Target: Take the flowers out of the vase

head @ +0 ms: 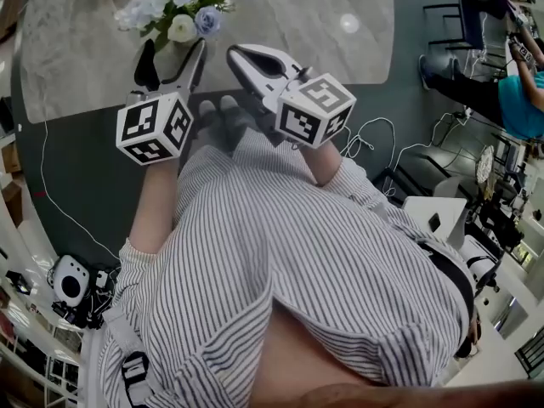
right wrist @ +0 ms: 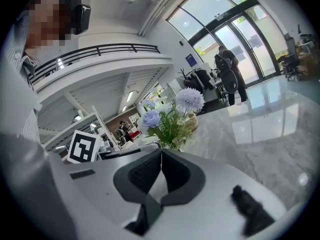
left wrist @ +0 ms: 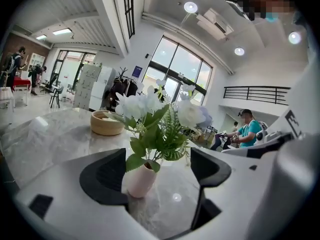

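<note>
Left gripper (left wrist: 158,160) jaws apart, pink vase (left wrist: 140,180) ahead (plain only in its view; overhead, flowers (head: 174,11)); right gripper (right wrist: 161,154) jaws together.

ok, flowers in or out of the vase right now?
In. The flowers have their stems down in the pink vase, which stands upright on the marble table.

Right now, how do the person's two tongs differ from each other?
The left tongs stand wide open, while the right tongs are shut, with their pads meeting at the tips. The left tongs frame the pink vase and its flowers between their jaws without touching them. The right tongs hold nothing, and the flowers lie beyond them. Both aim toward the flowers.
</note>
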`<state>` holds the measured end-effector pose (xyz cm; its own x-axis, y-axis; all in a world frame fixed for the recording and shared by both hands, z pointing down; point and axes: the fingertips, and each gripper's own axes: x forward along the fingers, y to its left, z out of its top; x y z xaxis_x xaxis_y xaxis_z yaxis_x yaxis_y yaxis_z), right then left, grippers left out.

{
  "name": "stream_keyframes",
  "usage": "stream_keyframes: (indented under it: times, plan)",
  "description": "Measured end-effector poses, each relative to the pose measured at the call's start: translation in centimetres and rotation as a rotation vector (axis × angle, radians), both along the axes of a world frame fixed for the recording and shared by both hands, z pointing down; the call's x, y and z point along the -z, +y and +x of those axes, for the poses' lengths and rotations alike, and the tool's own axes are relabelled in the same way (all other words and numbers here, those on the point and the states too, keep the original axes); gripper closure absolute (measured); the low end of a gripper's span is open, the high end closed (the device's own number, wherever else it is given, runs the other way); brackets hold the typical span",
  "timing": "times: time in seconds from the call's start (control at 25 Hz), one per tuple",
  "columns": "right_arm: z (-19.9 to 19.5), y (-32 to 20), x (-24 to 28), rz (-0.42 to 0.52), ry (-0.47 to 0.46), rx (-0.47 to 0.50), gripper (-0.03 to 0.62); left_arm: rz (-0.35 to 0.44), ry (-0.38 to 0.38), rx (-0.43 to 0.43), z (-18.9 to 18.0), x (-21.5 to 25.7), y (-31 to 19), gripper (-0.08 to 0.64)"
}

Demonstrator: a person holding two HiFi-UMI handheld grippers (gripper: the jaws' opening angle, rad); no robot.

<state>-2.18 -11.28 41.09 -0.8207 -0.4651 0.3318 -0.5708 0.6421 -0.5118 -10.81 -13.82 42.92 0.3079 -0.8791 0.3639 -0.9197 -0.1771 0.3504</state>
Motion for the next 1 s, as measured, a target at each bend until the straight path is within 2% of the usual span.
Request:
stream_keyframes:
  times: [0.28, 0.76, 1.0]
  plan:
    - [-0.1, -0.4, -0.5, -0.005, 0.006, -0.002, 0.577, -0.002, 0.003, -0.004, -0.5, -0.6, -1.1, 0.172]
    - [-0.1, -2.5, -0.9, 0.003, 0.024, -0.051, 0.577, 0.011, 0.013, -0.071, -0.1, -0.7, -2.3, 0.170]
    - [-0.6, -3.1, -1.2, 0.006, 0.025, -0.050, 0.577, 0.024, -0.030, -0.097, 0.1, -0.8, -2.5, 0.170]
